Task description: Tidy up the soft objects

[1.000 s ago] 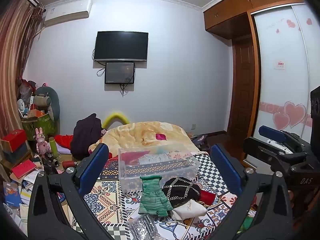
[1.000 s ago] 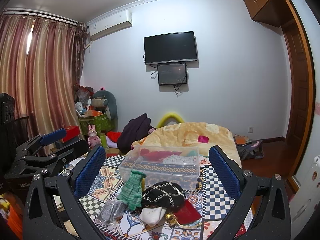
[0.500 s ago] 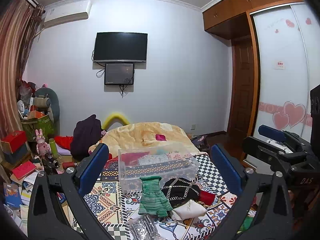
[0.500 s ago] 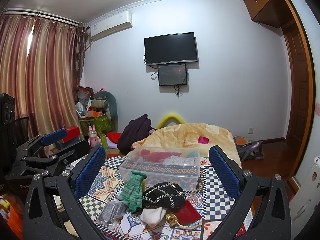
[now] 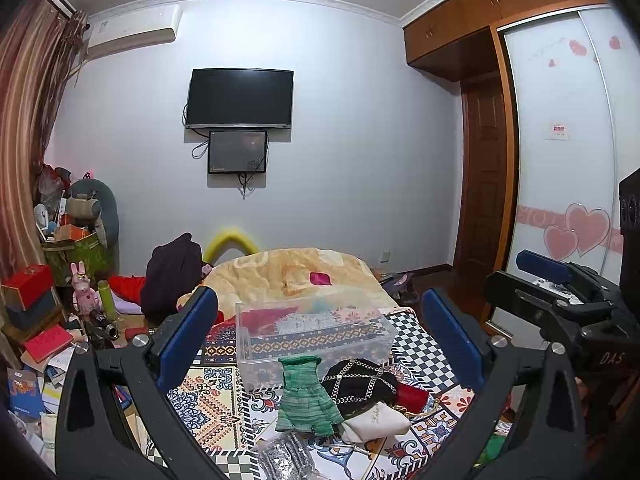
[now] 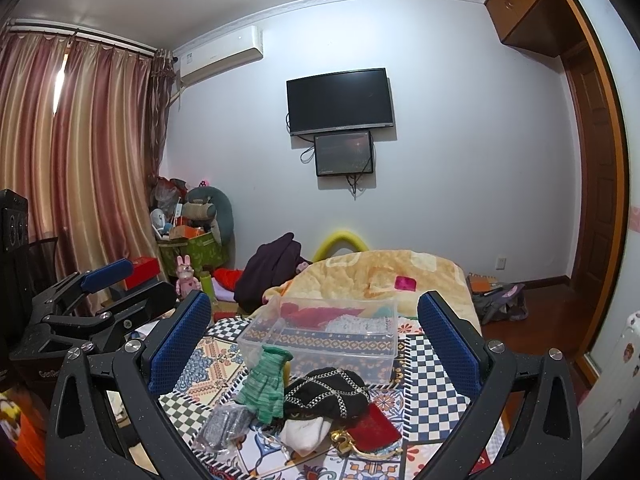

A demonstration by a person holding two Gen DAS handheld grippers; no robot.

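The left tongs (image 5: 320, 336) hang released, blue pads wide apart and holding nothing. The right tongs (image 6: 314, 334) are likewise spread and empty. Both are raised above a small heap of soft things on the patterned counter (image 6: 432, 364): a green knit glove (image 5: 304, 396) leaning upright, a black chain-trimmed hat (image 5: 360, 384) just right of it, a white pouch (image 5: 378, 420) and a red pouch (image 6: 374, 426) at the near side, and a grey glittery piece (image 6: 222, 426) to the near left. Just beyond the heap stands a clear plastic bin (image 6: 340, 336) with folded fabrics inside.
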